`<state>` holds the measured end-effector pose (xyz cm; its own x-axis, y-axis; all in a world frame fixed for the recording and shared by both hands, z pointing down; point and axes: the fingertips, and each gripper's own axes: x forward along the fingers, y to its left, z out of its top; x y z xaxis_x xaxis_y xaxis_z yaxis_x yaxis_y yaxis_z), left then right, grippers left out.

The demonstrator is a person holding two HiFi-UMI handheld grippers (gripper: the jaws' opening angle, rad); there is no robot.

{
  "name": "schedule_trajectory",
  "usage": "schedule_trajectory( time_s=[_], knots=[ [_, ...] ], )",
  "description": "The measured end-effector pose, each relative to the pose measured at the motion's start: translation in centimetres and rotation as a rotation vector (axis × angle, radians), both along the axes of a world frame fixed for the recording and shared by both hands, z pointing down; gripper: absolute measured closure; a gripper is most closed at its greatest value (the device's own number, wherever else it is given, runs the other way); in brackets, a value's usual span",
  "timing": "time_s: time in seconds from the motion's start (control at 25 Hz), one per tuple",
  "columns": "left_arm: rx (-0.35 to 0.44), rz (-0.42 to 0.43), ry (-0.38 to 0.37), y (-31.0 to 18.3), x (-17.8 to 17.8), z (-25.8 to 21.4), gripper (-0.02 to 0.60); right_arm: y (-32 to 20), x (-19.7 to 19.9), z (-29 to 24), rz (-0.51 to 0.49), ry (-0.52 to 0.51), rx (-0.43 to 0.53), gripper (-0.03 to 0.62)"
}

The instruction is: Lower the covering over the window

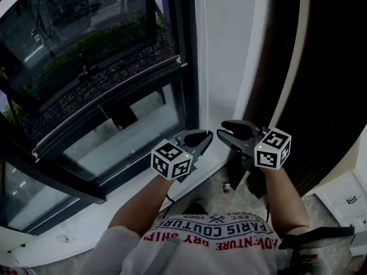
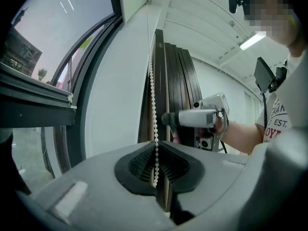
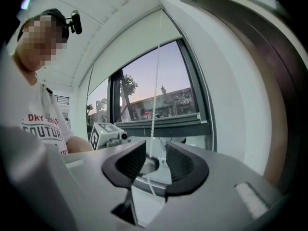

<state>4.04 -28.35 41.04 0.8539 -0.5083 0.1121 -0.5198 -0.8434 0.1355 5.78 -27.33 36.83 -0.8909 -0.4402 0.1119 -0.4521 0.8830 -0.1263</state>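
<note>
The bead chain [image 2: 153,95] hangs vertically beside the right edge of the window [image 1: 114,125]. The left hand-held gripper [image 2: 157,160] is clamped on it. The right hand-held gripper [image 3: 155,160], just beside, has its jaws apart around the chain without pressing on it, probably to grip next. The blind itself is out of sight.

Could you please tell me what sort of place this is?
Probably an indoor room, perhaps an office: a large dark-framed window, a bead cord hanging beside it, and a ceiling strip light.
</note>
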Motion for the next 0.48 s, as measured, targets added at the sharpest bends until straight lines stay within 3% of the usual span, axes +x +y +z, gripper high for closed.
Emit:
schedule_trajectory(
  time_s=[0.2, 0.48],
  knots=[
    [0.005, 0.021, -0.012, 0.6, 0.8, -0.1, 0.566, -0.3, -1.0, -6.2, -0.010, -0.031, 0.128, 0.474],
    [-0.012, 0.075, 0.008, 2.1, 2.6, -0.4, 0.566, -1.0, -3.0, -10.6, -0.054, -0.066, 0.172, 0.486]
  ],
)
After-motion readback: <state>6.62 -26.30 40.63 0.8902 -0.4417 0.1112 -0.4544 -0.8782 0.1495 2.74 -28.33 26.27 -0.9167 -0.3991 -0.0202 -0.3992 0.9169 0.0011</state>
